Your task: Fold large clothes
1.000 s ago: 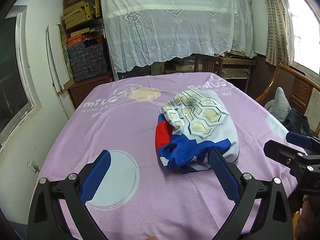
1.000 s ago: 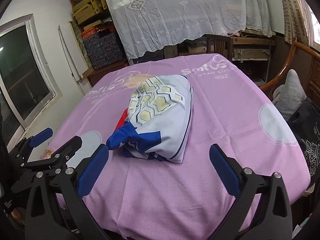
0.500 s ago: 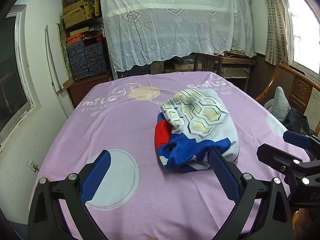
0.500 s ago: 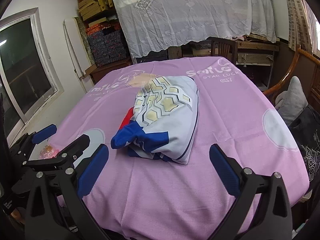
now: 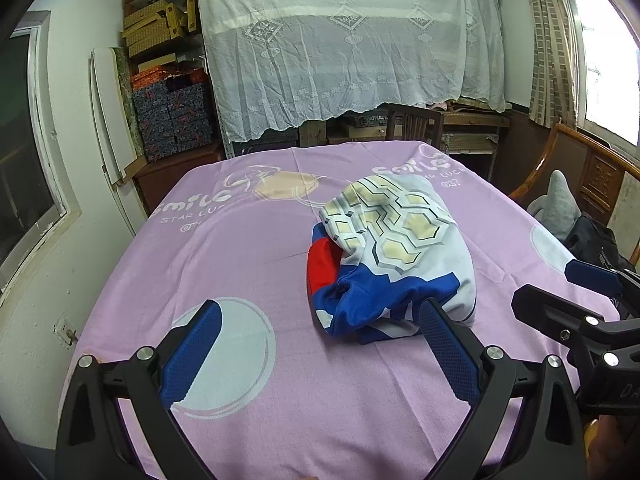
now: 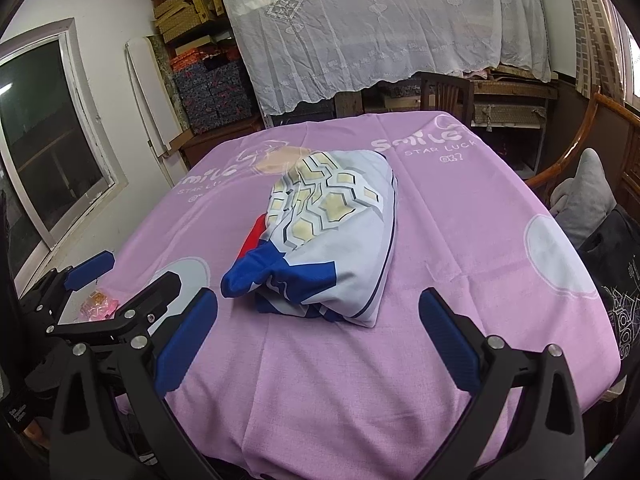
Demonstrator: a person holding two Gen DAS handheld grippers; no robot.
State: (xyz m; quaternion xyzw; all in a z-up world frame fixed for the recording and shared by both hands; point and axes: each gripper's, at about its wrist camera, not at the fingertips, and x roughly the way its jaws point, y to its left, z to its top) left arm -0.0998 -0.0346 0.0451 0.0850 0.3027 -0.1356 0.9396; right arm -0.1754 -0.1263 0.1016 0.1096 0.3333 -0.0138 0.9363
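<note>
A folded garment (image 5: 396,256) in white, blue and red with a yellow hexagon print lies bunched in the middle of the purple-covered table (image 5: 224,264). My left gripper (image 5: 320,348) hovers open over the near edge, its right finger just in front of the garment's blue hem, nothing held. In the right wrist view the same garment (image 6: 332,236) lies ahead of my right gripper (image 6: 320,340), which stands open and empty above the table's near edge. The left gripper (image 6: 120,280) shows at the lower left there, and the right gripper (image 5: 576,300) shows at the right of the left wrist view.
A wooden armchair (image 5: 580,172) with a grey plush toy (image 5: 558,200) and a dark bag (image 6: 616,264) stands to the right. Behind the table are a dark chair (image 5: 416,124), shelves under a lace sheet (image 5: 352,44), and stacked boxes (image 5: 172,116). A window (image 6: 44,152) is on the left.
Both grippers have pulled back slightly and stayed open. In the right wrist view the garment sits a little farther right and the view has shifted; the garment itself has not moved.
</note>
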